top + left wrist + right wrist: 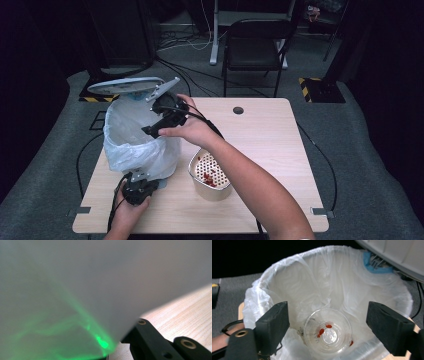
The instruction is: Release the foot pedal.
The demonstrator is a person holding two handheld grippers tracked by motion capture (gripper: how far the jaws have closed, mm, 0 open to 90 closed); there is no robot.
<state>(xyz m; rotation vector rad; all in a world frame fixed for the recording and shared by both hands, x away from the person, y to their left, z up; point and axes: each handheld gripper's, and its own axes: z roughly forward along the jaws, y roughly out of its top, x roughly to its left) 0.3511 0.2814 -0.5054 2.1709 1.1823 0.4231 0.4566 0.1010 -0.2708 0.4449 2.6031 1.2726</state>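
My right hand-held gripper (327,322) hangs over the mouth of the white-lined waste bin (131,131), jaws spread and empty, and straight below them a clear plastic cup (327,333) with a few red bits lies at the bottom of the liner. My left hand-held gripper (136,190) sits low at the bin's foot on the pale wooden bench (270,145), jaws clenched with the white liner pressed right against them, though I cannot tell if they pinch it. Just beside the bin stands a cream perforated basket (210,175) holding red pieces.
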